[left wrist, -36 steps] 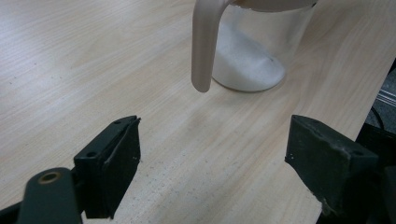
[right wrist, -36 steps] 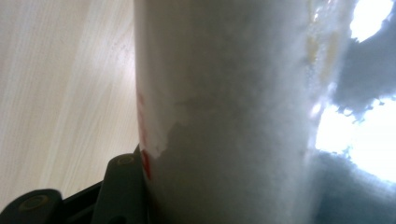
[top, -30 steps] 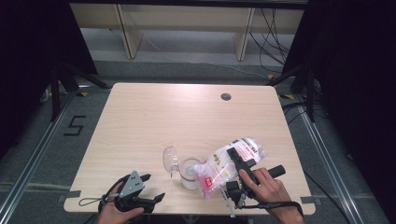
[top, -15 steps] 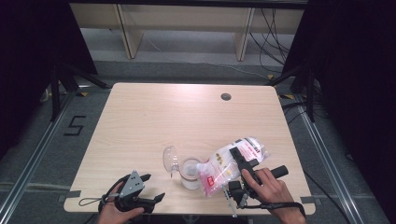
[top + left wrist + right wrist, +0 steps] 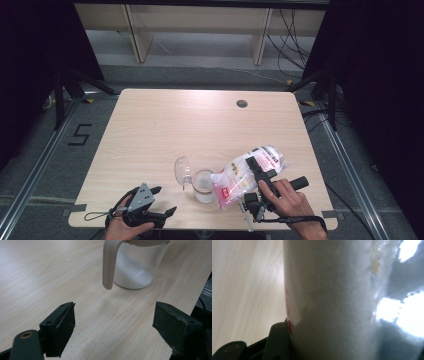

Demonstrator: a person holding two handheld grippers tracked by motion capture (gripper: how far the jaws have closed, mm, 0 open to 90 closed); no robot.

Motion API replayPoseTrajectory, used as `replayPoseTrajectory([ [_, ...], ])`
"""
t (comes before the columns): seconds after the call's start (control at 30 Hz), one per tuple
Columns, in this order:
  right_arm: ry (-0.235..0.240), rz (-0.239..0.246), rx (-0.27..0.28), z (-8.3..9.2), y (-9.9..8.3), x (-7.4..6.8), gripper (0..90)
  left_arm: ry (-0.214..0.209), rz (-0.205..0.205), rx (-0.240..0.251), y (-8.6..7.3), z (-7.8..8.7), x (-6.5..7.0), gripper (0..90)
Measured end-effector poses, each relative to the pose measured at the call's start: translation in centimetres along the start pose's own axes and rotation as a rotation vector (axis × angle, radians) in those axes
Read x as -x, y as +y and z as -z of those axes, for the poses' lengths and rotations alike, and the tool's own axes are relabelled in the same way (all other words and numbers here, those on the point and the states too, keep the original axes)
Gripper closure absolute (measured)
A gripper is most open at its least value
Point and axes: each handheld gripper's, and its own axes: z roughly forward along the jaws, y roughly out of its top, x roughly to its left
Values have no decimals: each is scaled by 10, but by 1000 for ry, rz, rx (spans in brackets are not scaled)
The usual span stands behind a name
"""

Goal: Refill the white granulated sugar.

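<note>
The right claw [image 5: 257,172] grips the powder bag [image 5: 248,172], tilted over the jar [image 5: 204,185]; left of the jar, the left claw [image 5: 162,205] rests released.

A: Light wooden table [image 5: 165,130] with rounded corners, mid-frame. Small dark round grommet hole [image 5: 242,104] upper right of the top.

B: Background?

A: Beige shelf unit [image 5: 200,20] along the top edge, black cables [image 5: 290,30] hanging upper right, a "5" floor marking [image 5: 80,135] at left.
</note>
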Motion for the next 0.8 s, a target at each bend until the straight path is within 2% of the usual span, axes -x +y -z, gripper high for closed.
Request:
replayPoseTrajectory([
  [0.03,-9,10,7,0,0,1,515,1,0,0,0,0,0,175],
  [0.07,9,-38,-10,1,0,-3,515,2,-2,-1,0,0,0,175],
  [0.17,13,4,1,2,3,1,515,1,1,1,0,0,0,175],
  [0.2,2,-19,7,2,4,-1,516,0,1,1,0,0,0,175],
  [0.23,15,-25,6,2,5,0,516,-1,2,1,0,0,0,175],
  [0.3,1,-6,22,1,5,2,516,-6,2,-1,0,0,0,175],
  [0.33,10,-1,11,1,5,3,517,-9,0,-3,0,0,0,175],
  [0.37,1,-20,6,1,5,1,517,-9,1,-4,0,0,0,175],
  [0.4,5,-3,12,1,2,2,518,-6,4,-1,0,0,0,175],
  [0.43,-3,-6,5,1,1,3,518,1,-4,-2,0,0,0,175],
  [0.5,14,-30,-18,3,-1,1,518,-5,3,-2,0,0,0,175],
  [0.53,10,-10,-13,3,-2,2,519,-6,4,-1,0,0,0,175],
  [0.57,8,-35,-16,3,-2,0,519,7,-13,-3,0,1,-1,175],
  [0.6,7,-38,-15,4,-2,0,519,1,-33,-4,1,1,-2,175],
  [0.63,4,-3,-6,4,-2,2,520,0,-31,-3,1,1,-2,175],
  [0.67,20,-18,-19,5,-2,1,520,1,-31,-4,1,1,-2,175],
  [0.7,9,-24,-3,4,-1,0,520,-3,-31,-6,1,1,-2,175],
  [0.73,4,30,11,4,0,4,520,-6,-30,-6,1,1,-2,175],
  [0.77,14,-16,-5,5,1,0,521,-5,-31,-6,1,1,-2,175],
  [0.8,5,5,11,4,2,1,521,1,-32,-4,1,1,-2,175],
])
